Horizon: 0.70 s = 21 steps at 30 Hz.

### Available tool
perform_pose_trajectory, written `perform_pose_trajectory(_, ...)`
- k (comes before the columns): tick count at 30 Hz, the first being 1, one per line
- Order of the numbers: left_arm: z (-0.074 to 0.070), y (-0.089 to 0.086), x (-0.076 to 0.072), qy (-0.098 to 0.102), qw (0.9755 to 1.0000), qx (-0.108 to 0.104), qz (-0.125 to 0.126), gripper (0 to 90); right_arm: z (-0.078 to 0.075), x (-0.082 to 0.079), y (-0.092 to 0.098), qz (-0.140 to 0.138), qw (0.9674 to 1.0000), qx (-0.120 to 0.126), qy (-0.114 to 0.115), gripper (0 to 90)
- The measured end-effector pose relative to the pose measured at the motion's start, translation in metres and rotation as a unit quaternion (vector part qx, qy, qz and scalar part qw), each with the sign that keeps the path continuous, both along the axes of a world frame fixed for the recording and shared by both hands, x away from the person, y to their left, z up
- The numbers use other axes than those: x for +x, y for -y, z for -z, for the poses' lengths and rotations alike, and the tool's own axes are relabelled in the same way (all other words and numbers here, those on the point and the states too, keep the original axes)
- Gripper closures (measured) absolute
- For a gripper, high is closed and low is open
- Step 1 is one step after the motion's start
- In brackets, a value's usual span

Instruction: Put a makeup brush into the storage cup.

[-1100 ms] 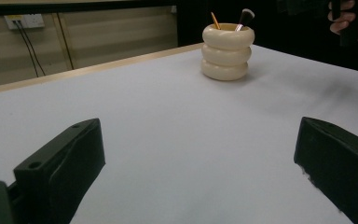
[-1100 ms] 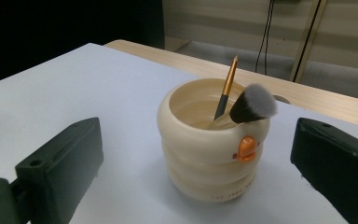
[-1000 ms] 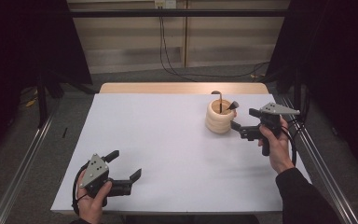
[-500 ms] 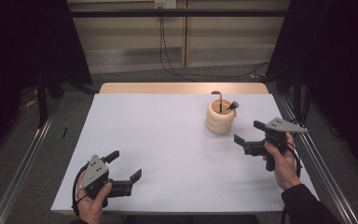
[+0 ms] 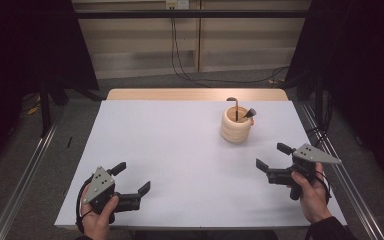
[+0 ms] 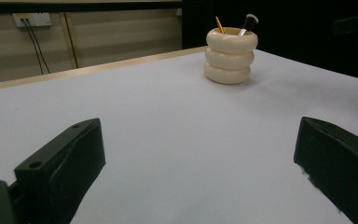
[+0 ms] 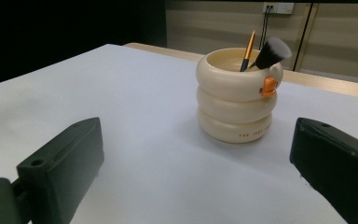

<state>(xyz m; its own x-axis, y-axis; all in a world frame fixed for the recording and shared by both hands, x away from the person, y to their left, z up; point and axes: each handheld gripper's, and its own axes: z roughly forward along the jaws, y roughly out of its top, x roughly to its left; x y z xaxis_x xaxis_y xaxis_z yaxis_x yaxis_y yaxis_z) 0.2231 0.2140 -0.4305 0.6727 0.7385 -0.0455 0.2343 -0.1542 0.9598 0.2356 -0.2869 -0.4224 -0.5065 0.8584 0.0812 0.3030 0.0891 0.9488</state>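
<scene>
The jaws of the right gripper stand wide apart with nothing between them, and they point toward 11 o'clock, at the cream holder. The jaws of the left gripper are also spread wide and empty; they point toward 2 o'clock. Each gripper is in one hand, low over the white table, the left near the corner at 7 o'clock and the right near the edge at 4 o'clock. The cream holder, made of three stacked rings, stands upright at 1 o'clock, well apart from both grippers. Inside it lean a black makeup brush and a thin orange stick.
</scene>
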Motion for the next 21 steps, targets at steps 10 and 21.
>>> perform_pose_trajectory(10, 0.0, -0.007, -0.006, -0.001, 1.0, -0.006, -0.006, 1.6, 0.006, -0.026, 0.006, 0.0, 0.9999, -0.002, 0.015, 2.6)
perform_pose_trajectory(21, -0.001, -0.008, -0.009, 0.001, 0.9999, -0.012, -0.001, 1.5, 0.018, -0.044, 0.017, 0.012, 0.9998, 0.005, 0.016, 2.5)
